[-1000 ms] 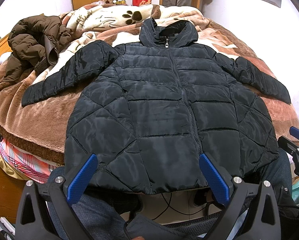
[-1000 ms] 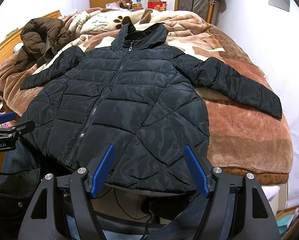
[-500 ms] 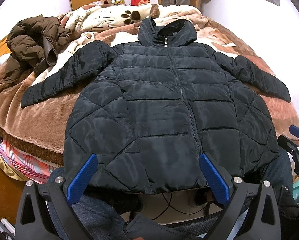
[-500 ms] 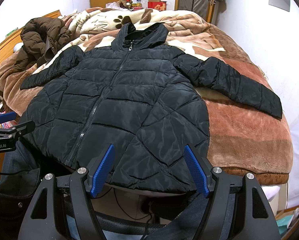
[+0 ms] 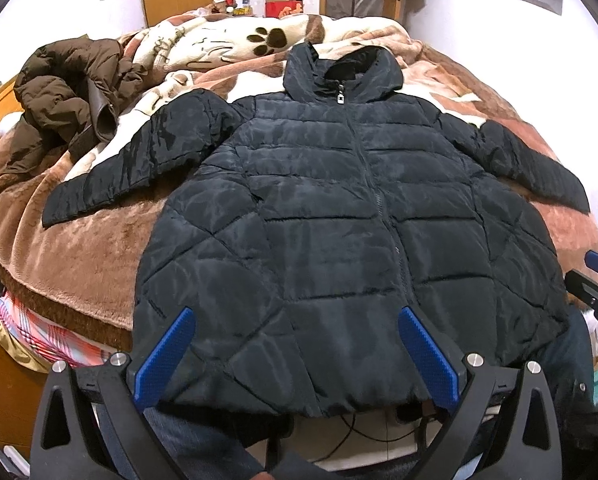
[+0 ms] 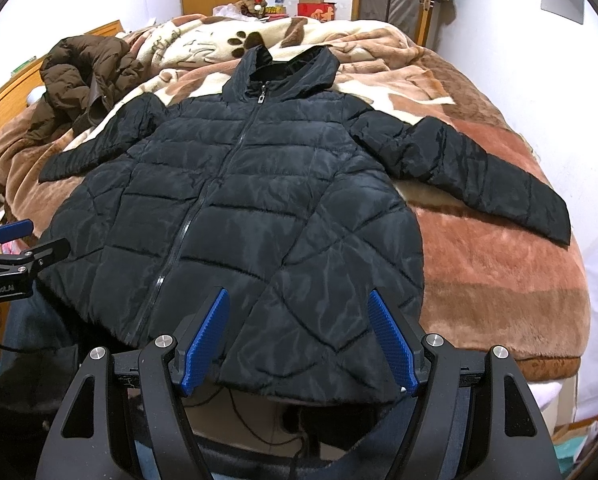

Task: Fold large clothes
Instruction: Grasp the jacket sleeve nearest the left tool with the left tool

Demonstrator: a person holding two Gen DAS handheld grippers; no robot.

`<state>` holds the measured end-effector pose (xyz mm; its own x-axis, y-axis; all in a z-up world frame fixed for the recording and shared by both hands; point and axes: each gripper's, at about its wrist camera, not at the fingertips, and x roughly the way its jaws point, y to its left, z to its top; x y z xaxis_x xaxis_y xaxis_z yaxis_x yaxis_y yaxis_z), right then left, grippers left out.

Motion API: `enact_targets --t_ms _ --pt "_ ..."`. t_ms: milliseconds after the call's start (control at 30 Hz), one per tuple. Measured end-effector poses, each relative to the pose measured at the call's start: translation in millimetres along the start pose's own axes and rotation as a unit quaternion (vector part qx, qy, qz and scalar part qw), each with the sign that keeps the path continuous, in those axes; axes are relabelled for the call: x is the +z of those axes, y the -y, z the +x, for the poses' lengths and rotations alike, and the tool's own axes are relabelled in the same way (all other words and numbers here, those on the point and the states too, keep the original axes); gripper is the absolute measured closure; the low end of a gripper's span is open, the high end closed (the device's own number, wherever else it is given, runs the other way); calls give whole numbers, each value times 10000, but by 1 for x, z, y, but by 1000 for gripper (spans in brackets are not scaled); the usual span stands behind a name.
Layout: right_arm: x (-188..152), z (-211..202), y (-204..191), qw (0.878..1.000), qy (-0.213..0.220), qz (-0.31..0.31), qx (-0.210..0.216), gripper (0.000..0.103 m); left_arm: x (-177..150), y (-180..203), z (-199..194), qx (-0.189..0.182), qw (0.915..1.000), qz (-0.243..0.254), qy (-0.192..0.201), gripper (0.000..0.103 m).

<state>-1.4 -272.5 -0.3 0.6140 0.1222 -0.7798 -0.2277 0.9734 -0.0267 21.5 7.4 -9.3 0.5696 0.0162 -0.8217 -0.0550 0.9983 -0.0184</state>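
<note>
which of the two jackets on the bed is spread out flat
The black puffer jacket, zipped, sleeves out to both sides. The brown jacket lies crumpled in a heap beyond its sleeve.

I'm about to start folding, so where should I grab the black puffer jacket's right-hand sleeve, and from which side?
Judging by how it lies, take the black puffer jacket by the cuff of its outstretched sleeve. That end lies flat and free on the brown blanket, away from the body, so the right gripper, now open near the hem, can probably come in from the outer right side.
</note>
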Motion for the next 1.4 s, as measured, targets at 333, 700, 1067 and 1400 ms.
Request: enact_targets --t_ms 333,700,1067,1400 --pt "43 39 -9 9994 -95 -201 267 27 39 -54 37 133 9986 -504 56 6" --pt "93 97 -29 9976 -258 -585 271 27 76 -145 95 195 9906 -1346 -169 6" --pt "122 154 -42 9959 -483 -729 241 27 96 -242 163 807 9770 -1945 -328 10" --pt "126 190 -31 9952 -737 -638 30 27 99 -318 201 1044 9502 -2931 -179 10"
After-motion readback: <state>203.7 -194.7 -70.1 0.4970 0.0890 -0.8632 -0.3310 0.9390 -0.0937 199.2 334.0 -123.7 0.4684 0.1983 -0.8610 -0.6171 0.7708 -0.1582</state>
